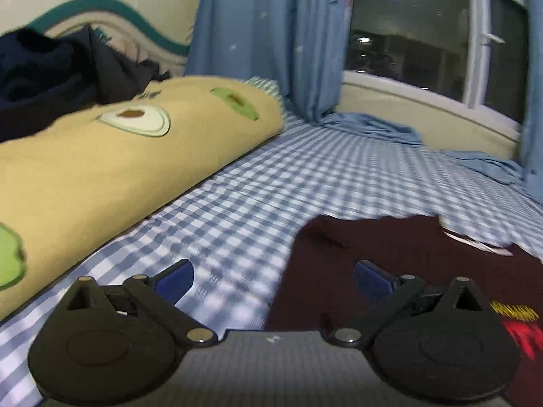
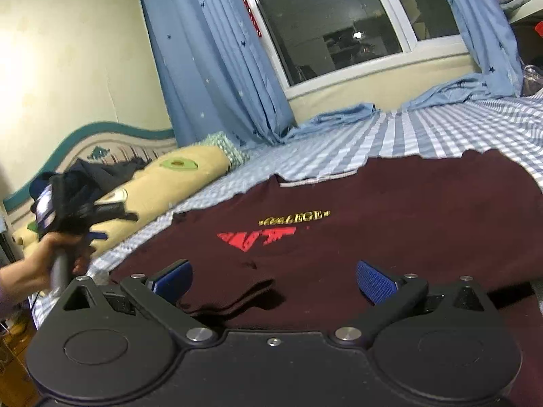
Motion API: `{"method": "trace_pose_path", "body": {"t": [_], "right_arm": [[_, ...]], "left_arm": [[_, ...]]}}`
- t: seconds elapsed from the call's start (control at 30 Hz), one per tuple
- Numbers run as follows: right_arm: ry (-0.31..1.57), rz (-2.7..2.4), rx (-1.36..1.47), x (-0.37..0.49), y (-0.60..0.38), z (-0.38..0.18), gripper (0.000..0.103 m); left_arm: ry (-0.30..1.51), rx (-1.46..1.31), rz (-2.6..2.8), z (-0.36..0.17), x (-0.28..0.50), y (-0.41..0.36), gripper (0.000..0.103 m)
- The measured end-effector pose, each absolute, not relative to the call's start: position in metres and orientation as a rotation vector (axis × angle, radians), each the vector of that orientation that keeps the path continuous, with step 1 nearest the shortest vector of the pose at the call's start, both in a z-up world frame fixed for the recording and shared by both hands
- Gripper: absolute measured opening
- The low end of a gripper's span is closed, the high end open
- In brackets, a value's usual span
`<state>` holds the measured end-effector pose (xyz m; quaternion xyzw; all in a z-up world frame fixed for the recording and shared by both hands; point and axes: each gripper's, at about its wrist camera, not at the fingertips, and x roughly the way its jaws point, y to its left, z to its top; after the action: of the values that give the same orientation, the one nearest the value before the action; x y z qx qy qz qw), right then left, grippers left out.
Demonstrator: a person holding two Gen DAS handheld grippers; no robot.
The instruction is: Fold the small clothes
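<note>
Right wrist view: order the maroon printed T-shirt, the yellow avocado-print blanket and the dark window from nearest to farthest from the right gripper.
1. Maroon printed T-shirt: spread on the bed directly beneath the open right gripper.
2. Yellow avocado-print blanket: rolled, farther back on the left.
3. Dark window: beyond the bed, top centre.

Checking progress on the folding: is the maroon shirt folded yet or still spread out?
Mostly spread: the maroon shirt lies chest print up on the checked sheet; only its near-left edge is doubled over.
</note>
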<state>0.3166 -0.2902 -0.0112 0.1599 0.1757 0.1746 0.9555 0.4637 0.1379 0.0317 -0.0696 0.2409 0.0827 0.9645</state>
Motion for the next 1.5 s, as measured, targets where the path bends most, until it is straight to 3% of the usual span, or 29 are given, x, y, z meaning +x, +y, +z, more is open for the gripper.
{"method": "trace_pose_path", "body": {"t": [0.33, 0.77, 1.23, 1.5], "right_arm": [[0.358, 0.330, 0.226, 0.207, -0.304, -0.005, 0.103], [0.444, 0.134, -0.253, 0.072, -0.299, -0.055, 0.103], [0.495, -0.045, -0.812, 0.108, -0.222, -0.155, 0.103], [0.383, -0.246, -0.997, 0.138, -0.215, -0.194, 0.103]], "left_arm": [[0.479, -0.158, -0.010, 0.029, 0.287, 0.097, 0.102], [0.470, -0.052, -0.083, -0.026, 0.147, 0.051, 0.102], [0.474, -0.108, -0.019, -0.028, 0.115, 0.055, 0.102], [0.476, -0.117, 0.009, -0.023, 0.110, 0.059, 0.102]]}}
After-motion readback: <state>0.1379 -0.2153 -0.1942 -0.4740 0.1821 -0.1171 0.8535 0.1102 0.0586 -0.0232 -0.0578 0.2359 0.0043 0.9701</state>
